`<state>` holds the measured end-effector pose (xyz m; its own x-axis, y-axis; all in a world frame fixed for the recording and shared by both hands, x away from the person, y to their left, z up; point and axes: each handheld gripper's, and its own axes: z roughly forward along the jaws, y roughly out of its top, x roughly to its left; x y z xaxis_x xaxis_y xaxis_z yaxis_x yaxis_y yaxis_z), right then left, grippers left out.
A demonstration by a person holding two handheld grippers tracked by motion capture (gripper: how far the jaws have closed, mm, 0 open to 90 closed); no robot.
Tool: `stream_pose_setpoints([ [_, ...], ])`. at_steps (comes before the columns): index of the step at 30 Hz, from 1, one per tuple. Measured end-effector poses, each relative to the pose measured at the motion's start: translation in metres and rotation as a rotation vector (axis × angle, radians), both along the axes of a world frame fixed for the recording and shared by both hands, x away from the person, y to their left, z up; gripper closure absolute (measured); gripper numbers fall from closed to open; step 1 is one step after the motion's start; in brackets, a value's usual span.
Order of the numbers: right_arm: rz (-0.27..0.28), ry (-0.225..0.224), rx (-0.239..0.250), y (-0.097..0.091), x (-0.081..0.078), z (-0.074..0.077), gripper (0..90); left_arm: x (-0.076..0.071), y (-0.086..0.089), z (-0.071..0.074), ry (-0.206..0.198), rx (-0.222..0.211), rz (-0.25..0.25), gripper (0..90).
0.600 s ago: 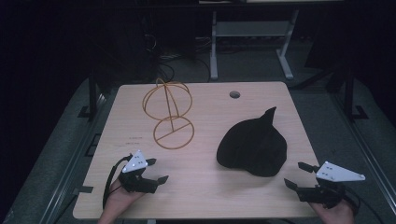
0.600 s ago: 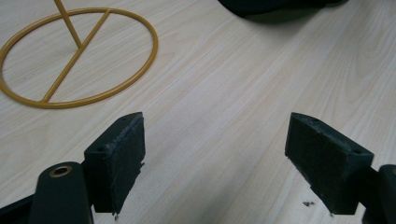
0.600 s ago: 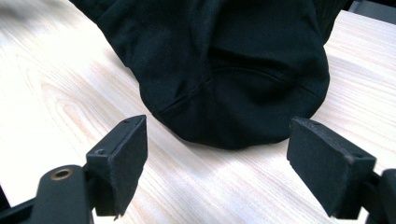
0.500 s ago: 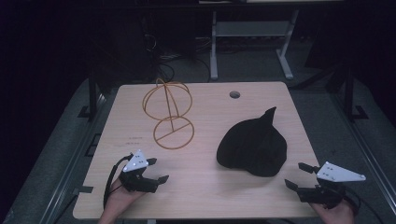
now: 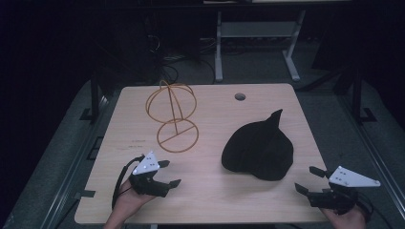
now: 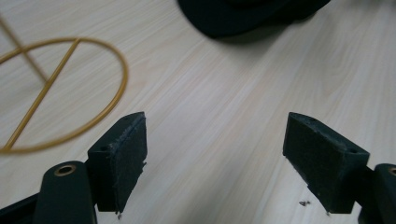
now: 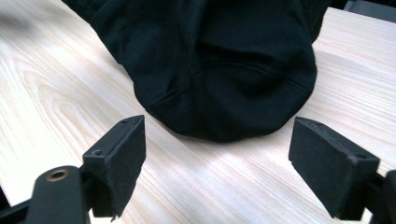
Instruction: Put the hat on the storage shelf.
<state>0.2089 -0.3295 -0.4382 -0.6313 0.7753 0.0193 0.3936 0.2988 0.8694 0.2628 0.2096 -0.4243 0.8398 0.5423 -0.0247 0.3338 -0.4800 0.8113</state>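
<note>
Nothing is done yet; the black hat (image 5: 258, 150) lies flat on the surface (image 5: 210, 191), apart from the gold wire hat stand (image 5: 173, 116); left hand-held gripper (image 5: 170, 173) and right hand-held gripper (image 5: 308, 180) both gape empty; grasping and mounting remain, I judge.
</note>
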Motion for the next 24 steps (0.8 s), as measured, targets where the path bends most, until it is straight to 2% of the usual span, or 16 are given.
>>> stream_pose_setpoints([
  [8, -0.007, -0.002, -0.001, -0.003, -0.001, 0.0, 18.1, 0.005, -0.037, 0.014, -0.015, 0.025, -0.115, 22.7],
  [14, -0.004, 0.0, -0.011, -0.002, 0.0, 0.0, 17.9, 0.01, -0.062, 0.021, -0.014, 0.039, -0.172, 22.3],
  [18, -0.001, -0.001, -0.013, -0.001, 0.0, 0.0, 17.8, 0.015, -0.081, 0.022, -0.004, 0.053, -0.212, 22.2],
  [21, 0.001, 0.0, -0.012, -0.001, 0.0, 0.0, 17.8, 0.019, -0.092, 0.022, 0.007, 0.045, -0.233, 22.5],
  [24, 0.001, 0.005, -0.01, -0.001, 0.0, -0.001, 17.7, 0.021, -0.104, 0.023, 0.002, 0.06, -0.255, 22.7],
])
